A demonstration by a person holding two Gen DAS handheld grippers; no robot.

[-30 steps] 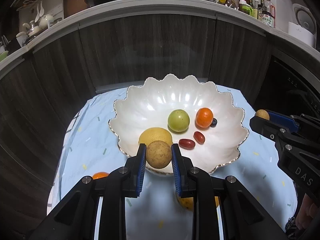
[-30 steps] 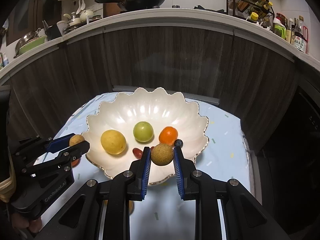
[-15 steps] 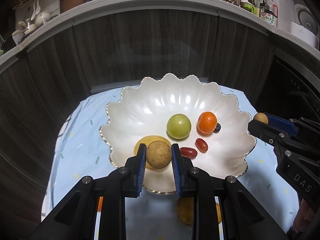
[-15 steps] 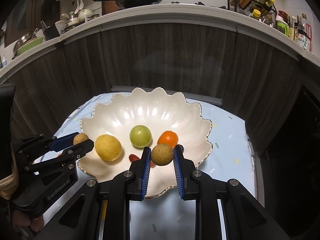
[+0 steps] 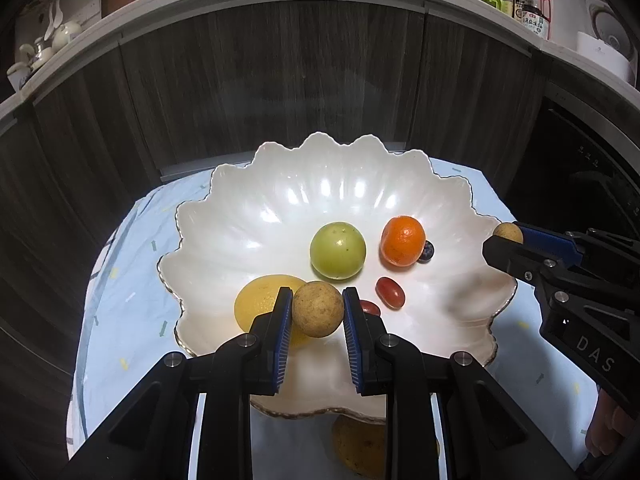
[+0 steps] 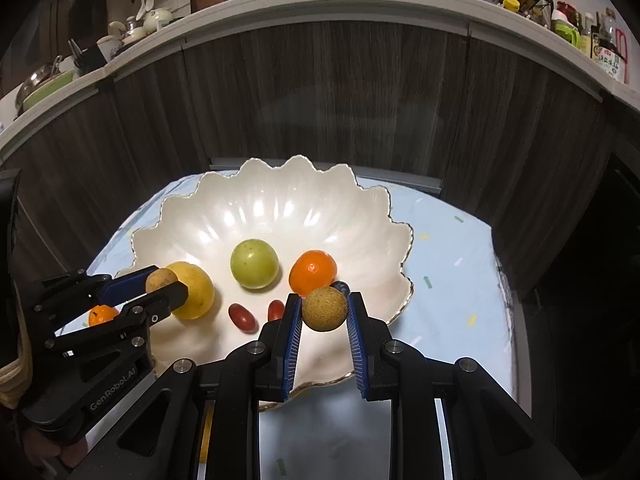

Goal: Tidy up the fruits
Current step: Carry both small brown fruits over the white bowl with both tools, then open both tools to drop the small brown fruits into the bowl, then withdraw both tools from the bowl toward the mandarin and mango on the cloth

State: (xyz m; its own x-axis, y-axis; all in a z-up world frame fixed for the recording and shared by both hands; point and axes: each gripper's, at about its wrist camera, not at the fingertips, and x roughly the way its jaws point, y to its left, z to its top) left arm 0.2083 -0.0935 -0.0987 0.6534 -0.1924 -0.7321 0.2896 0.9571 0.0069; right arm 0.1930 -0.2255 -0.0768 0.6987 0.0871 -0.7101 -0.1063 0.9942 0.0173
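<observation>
A white scalloped bowl (image 5: 280, 200) (image 6: 360, 240) sits on a light blue cloth. In it lie a green fruit (image 5: 337, 250) (image 6: 254, 263), an orange (image 5: 402, 240) (image 6: 313, 272), a yellow fruit (image 5: 262, 300) (image 6: 196, 290), two red grape tomatoes (image 5: 390, 292) (image 6: 241, 317) and a blueberry (image 5: 428, 251). My left gripper (image 5: 317, 309) is shut on a small brown round fruit (image 5: 317, 309) above the bowl's near side. My right gripper (image 6: 324, 309) is shut on another small brown round fruit (image 6: 324, 309) over the bowl's near right part.
A yellow fruit (image 5: 360, 448) lies on the cloth under the bowl's near rim. A small orange (image 6: 102, 315) rests on the cloth left of the bowl. Dark wood cabinet fronts rise behind the table. A counter above holds a pan, bottles and dishes.
Both grippers have moved forward and lower over the bowl, each still holding its brown fruit. The bowl looks larger and closer in both views.
</observation>
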